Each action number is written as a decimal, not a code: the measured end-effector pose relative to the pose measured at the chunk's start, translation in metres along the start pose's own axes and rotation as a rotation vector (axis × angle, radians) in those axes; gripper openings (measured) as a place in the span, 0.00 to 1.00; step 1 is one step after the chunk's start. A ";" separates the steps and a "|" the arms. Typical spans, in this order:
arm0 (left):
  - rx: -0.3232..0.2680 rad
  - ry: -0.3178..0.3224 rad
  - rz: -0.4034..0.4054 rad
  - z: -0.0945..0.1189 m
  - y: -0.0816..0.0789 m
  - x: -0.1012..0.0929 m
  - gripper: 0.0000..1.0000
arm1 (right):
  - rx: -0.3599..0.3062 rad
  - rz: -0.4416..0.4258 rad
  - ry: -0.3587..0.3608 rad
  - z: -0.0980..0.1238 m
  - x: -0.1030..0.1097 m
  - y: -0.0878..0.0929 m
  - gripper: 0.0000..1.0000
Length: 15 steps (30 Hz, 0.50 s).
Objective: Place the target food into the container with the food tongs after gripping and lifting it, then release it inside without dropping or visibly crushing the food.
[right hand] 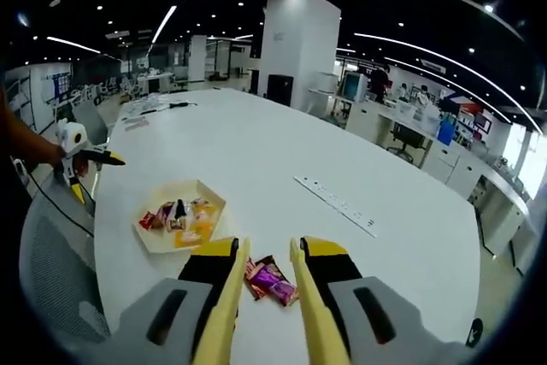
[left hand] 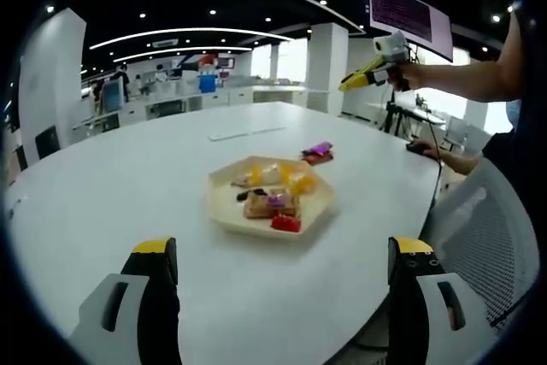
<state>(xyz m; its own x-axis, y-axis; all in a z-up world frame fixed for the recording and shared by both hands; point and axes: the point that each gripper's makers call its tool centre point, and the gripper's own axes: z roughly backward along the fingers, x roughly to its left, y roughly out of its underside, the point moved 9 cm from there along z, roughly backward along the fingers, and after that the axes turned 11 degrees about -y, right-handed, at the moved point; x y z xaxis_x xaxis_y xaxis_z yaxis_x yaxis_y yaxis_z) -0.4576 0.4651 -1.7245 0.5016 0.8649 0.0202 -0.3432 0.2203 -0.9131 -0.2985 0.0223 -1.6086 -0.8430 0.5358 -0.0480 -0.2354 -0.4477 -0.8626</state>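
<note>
On the white surface (left hand: 128, 203) a pale hexagonal tray (left hand: 224, 208) holds a heap of wrapped snacks (left hand: 273, 198); their wrappers overlap, so single pieces are hard to tell apart. Two more packets (right hand: 272, 279), purple and red, lie just beside the tray, partly hidden behind the right tool (right hand: 264, 292), whose yellow tongs stand slightly apart, gripping nothing. The left tool (left hand: 282, 267) is spread wide above the surface's near edge, empty.

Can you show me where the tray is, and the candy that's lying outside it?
tray (left hand: 224, 211), left gripper view, on its bare near-left rim
candy (right hand: 273, 279), right gripper view, on the purple wrapper's middle
</note>
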 end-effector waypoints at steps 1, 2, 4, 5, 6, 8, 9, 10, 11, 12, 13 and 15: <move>-0.002 -0.001 0.002 0.000 0.000 0.000 0.99 | 0.001 0.001 -0.001 0.000 0.000 0.000 0.28; -0.002 -0.002 0.003 0.000 0.000 0.001 0.99 | 0.002 0.002 -0.001 0.000 0.000 0.001 0.28; -0.002 -0.003 0.003 0.000 0.000 0.001 0.99 | -0.001 0.002 -0.001 -0.001 0.000 0.000 0.28; -0.003 -0.003 0.004 0.000 0.000 0.001 0.99 | -0.002 0.002 -0.001 -0.001 0.000 0.000 0.28; -0.003 -0.003 0.004 0.000 0.000 0.001 0.99 | -0.001 0.003 -0.001 -0.002 0.000 0.000 0.28; -0.002 -0.003 0.005 0.000 0.000 0.001 0.99 | 0.000 0.005 -0.004 -0.003 0.000 -0.001 0.28; -0.004 -0.003 0.006 0.000 0.000 0.001 0.99 | 0.000 0.006 -0.005 -0.003 -0.001 -0.001 0.28; -0.004 -0.003 0.007 0.000 0.000 0.001 0.99 | 0.001 0.009 -0.005 -0.003 -0.001 -0.001 0.28; -0.005 -0.004 0.007 0.001 0.000 0.001 0.99 | 0.002 0.009 -0.005 -0.004 -0.001 -0.001 0.28; -0.006 -0.005 0.009 0.001 0.000 0.001 0.99 | 0.001 0.008 -0.005 -0.004 -0.002 -0.001 0.28; -0.006 -0.005 0.010 0.001 0.000 0.002 0.99 | 0.000 0.006 -0.005 -0.005 -0.003 0.000 0.28; -0.004 -0.004 0.009 0.000 0.000 0.002 0.99 | 0.000 0.012 -0.008 -0.006 -0.005 0.002 0.28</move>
<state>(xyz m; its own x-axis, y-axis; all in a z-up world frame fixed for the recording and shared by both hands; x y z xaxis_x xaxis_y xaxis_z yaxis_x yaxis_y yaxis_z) -0.4569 0.4669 -1.7246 0.4949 0.8689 0.0134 -0.3443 0.2103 -0.9150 -0.2920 0.0235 -1.6128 -0.8496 0.5246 -0.0540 -0.2253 -0.4538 -0.8621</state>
